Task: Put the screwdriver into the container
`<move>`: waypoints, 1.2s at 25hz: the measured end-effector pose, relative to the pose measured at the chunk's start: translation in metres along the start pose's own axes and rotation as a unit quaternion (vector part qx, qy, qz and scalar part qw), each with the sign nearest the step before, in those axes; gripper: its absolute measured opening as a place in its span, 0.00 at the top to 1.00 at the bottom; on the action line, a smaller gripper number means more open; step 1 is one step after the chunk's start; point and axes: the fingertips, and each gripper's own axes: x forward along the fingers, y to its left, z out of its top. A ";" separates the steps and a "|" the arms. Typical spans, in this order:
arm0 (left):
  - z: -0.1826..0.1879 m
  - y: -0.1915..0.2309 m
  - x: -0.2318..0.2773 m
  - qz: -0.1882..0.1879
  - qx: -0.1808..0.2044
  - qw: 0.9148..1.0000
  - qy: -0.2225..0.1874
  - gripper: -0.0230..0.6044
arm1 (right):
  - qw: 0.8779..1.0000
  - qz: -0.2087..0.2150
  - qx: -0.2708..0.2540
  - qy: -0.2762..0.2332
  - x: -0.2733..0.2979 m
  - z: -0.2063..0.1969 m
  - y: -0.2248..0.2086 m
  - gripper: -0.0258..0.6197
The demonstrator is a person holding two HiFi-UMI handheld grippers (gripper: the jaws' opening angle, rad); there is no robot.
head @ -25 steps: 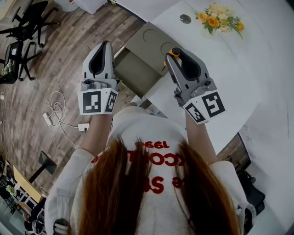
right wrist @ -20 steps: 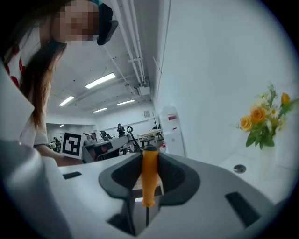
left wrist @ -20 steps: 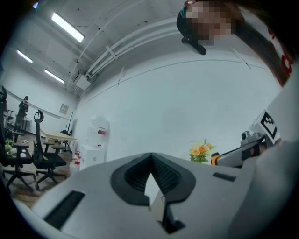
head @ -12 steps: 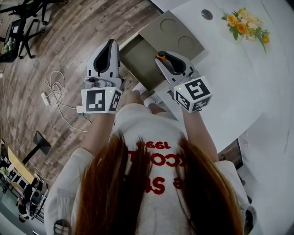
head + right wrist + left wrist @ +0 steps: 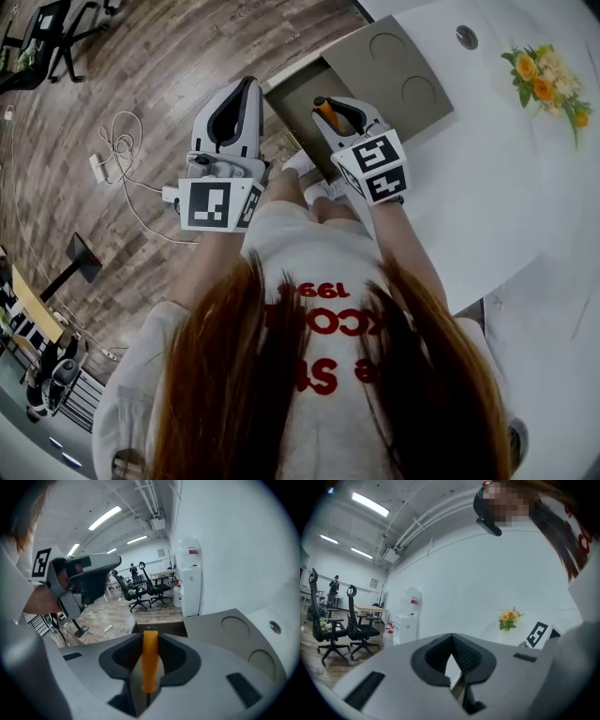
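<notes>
An olive-grey container (image 5: 292, 105) stands open at the white table's (image 5: 487, 178) left end, beside its flat panel with two round recesses (image 5: 398, 66). My right gripper (image 5: 330, 106) is shut on the screwdriver (image 5: 323, 108). Its orange handle (image 5: 150, 660) stands upright between the jaws. The gripper tilts down over the open compartment (image 5: 159, 627). My left gripper (image 5: 246, 86) hovers just left of the container over the wooden floor. In the left gripper view its jaws (image 5: 452, 639) are shut with nothing between them.
A bunch of yellow flowers (image 5: 544, 84) lies on the table at the far right. Cables and a power strip (image 5: 122, 164) lie on the floor to the left. Office chairs (image 5: 140, 590) and a water dispenser (image 5: 190, 576) stand beyond the container.
Both grippers have come down. The right one, still holding the screwdriver, has tipped downward and moved from the panel's edge to above the open compartment.
</notes>
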 end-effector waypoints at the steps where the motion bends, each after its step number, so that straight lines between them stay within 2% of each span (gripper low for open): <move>1: -0.001 0.002 0.000 0.004 0.000 1.000 0.002 0.96 | 1.000 -0.002 -0.006 0.017 0.007 -0.006 -0.002 0.79; 5: -0.010 0.010 0.003 0.021 -0.002 1.000 0.009 0.96 | 0.997 -0.005 -0.032 0.067 0.030 -0.031 -0.011 0.78; 9: -0.017 0.015 0.003 0.034 -0.007 0.999 0.014 0.96 | 0.995 -0.008 -0.041 0.091 0.039 -0.045 -0.016 0.78; 11: -0.018 0.017 0.004 0.036 -0.008 0.999 0.015 0.96 | 0.996 -0.006 -0.029 0.084 0.038 -0.045 -0.017 0.77; 12: -0.019 0.018 0.005 0.037 -0.007 0.999 0.015 0.96 | 0.997 -0.007 -0.021 0.072 0.036 -0.043 -0.018 0.78; 16: -0.014 0.028 0.006 0.046 -0.005 0.999 0.008 0.96 | 1.000 -0.022 0.006 -0.009 0.016 -0.010 -0.028 0.93; 20: -0.001 0.041 0.006 0.055 -0.002 0.998 -0.003 0.96 | 0.995 -0.039 0.020 -0.094 -0.010 0.036 -0.038 0.95; 23: 0.008 0.045 0.003 0.059 0.002 0.998 -0.016 0.96 | 0.986 -0.047 0.027 -0.156 -0.032 0.065 -0.041 0.95; 27: 0.026 0.050 0.000 0.063 0.010 0.997 -0.039 0.96 | 0.969 -0.037 0.022 -0.245 -0.059 0.103 -0.036 0.95; 30: 0.028 0.048 -0.003 0.063 0.017 0.996 -0.052 0.96 | 0.957 -0.047 0.014 -0.286 -0.073 0.110 -0.035 0.95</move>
